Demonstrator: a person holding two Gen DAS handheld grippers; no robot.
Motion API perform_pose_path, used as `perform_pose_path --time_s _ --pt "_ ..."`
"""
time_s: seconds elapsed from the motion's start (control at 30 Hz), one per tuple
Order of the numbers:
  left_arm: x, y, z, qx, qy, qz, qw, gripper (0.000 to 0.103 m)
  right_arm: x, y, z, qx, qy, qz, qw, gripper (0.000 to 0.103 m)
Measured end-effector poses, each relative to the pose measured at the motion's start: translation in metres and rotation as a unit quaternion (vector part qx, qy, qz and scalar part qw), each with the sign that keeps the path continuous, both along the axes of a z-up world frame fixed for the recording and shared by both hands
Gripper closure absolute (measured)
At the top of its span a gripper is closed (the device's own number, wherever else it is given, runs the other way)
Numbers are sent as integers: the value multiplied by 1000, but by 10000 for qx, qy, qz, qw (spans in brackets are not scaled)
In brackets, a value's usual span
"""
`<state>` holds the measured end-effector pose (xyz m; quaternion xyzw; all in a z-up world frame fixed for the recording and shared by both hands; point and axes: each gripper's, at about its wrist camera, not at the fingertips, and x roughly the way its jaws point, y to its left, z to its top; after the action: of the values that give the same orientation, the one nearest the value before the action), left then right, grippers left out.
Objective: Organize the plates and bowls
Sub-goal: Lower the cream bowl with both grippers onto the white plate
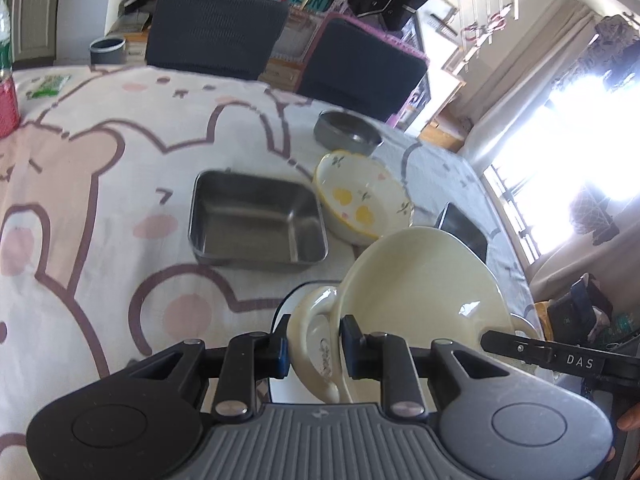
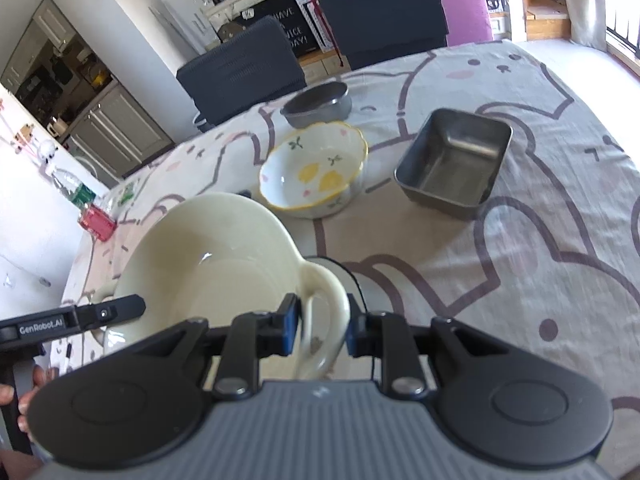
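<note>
Daylight floods both views; in the left wrist view the window [image 1: 580, 160] at the right is blown out to pure white, washing the curtain [image 1: 532, 92] beside it; in the right wrist view the brightest light sits at the upper right corner; a small glint shows inside the cream bowl [image 1: 424, 280] in each view [image 2: 206, 257]; shadows on the tablecloth [image 2: 520, 280] are soft and short, pooled beside the steel tray [image 2: 454, 162]; fisheye bending curves the table edge and room lines; corners darken; the tablecloth at the right of the right wrist view is smeared; far shelves look soft.
</note>
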<state>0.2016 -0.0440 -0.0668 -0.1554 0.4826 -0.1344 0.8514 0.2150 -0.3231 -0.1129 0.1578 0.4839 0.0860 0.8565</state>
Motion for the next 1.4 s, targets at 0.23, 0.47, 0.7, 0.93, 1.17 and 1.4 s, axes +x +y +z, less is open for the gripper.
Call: perform_pose_path --time_s 0.23,0.47,0.7,0.93,1.17,1.4 --pt "2 3 -21 -107 298 35 9995 76 6 6 -14 -208 317 5 9993 74" --pt "6 3 -33 -153 359 80 9992 75 11 10 -23 -367 479 26 9982 74" --pt "10 2 -42 -188 424 130 9988 74 17 12 -25 -514 511 -48 9974 75" --pt "11 9 -52 -197 489 212 9984 72 26 19 -30 -609 618 -22 9962 75" --pt "13 16 -66 -351 576 251 9974 72 31 27 -36 -815 717 64 9941 75" --pt "18 10 -77 -258 709 175 9970 71 35 28 -41 -899 826 74 9925 75"
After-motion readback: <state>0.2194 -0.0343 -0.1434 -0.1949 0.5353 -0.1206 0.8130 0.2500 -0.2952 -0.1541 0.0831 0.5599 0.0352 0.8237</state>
